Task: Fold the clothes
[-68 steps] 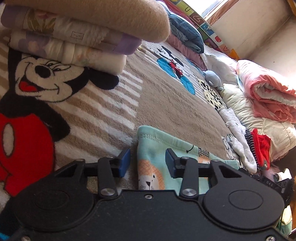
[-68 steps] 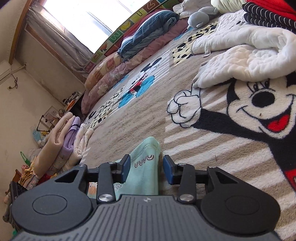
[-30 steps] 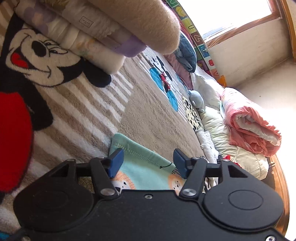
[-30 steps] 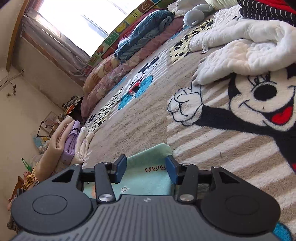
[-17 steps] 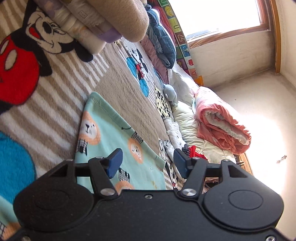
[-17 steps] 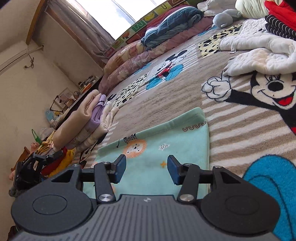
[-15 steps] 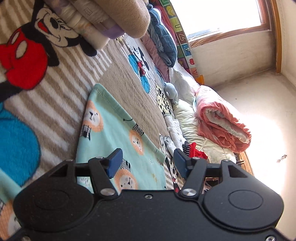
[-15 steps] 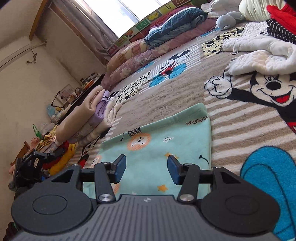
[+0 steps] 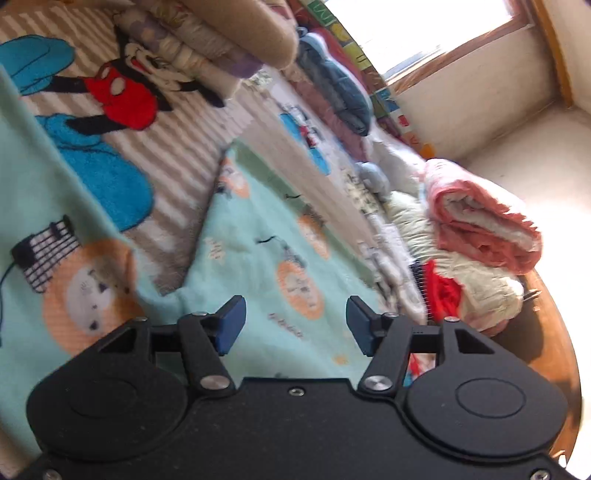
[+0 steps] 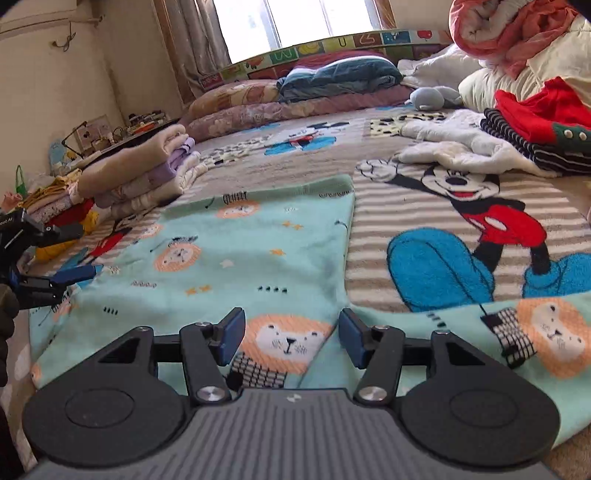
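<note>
On the far left of the right wrist view, the left gripper [image 10: 79,275] reaches in over the left edge of the garment [image 10: 236,258], a mint piece printed with orange lions; its blue pads stand apart with nothing between them. Behind it sits a stack [image 10: 140,173] of folded pieces, beige on top, then lilac and cream, with yellow and red cloth [image 10: 62,221] piled beside it.

The garment lies spread flat on the Mickey blanket [image 10: 461,221], one long panel running away toward the window and another part stretching off to the right along the near edge. The right gripper [image 10: 290,334] hangs low over the notch where these two parts meet, jaws wide apart, gripping nothing. Right of the garment, a white quilted piece [image 10: 461,151] lies crumpled on the blanket, and beyond it a striped and red heap [image 10: 535,125] sits below a pink roll [image 10: 491,33].

In the left wrist view, blurred, the left gripper [image 9: 293,325] floats above the garment [image 9: 258,243] with its jaws open and empty. The stack [image 9: 221,40] is at upper left, the pink roll [image 9: 484,225] at right.

No bin or basket shows; everything rests directly on the blanket.
</note>
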